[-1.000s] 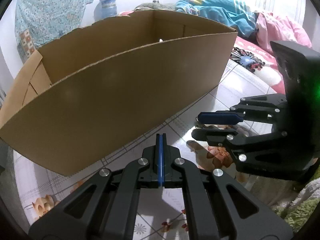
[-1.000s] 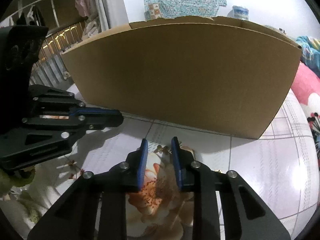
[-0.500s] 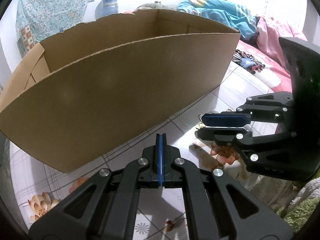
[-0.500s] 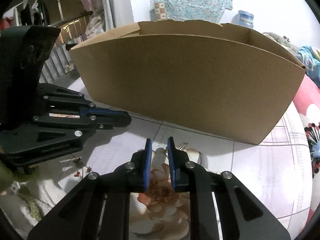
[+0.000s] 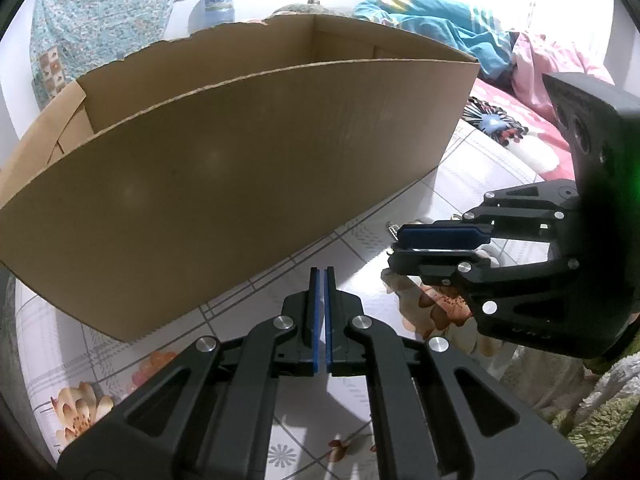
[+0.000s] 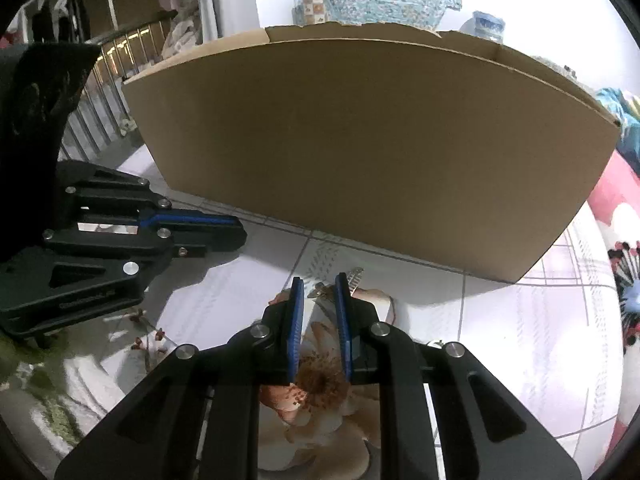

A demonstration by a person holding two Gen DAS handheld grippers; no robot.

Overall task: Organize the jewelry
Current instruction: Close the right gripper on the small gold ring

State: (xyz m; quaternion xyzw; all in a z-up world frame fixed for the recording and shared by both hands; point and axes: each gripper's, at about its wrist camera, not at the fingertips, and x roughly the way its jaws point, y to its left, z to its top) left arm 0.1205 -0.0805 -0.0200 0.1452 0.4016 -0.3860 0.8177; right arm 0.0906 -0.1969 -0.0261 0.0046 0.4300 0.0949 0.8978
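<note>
The left gripper [image 5: 321, 276] sits at lower centre, pads clenched together on nothing. The right gripper [image 6: 320, 286] holds its two blue pads slightly apart; one small metal jewelry piece [image 6: 334, 285] lies at the tips, and contact cannot be confirmed. One open cardboard box [image 6: 372, 140] fills the upper frame beyond, on the floral tablecloth [image 6: 532, 320]. No legible writing is visible.
</note>
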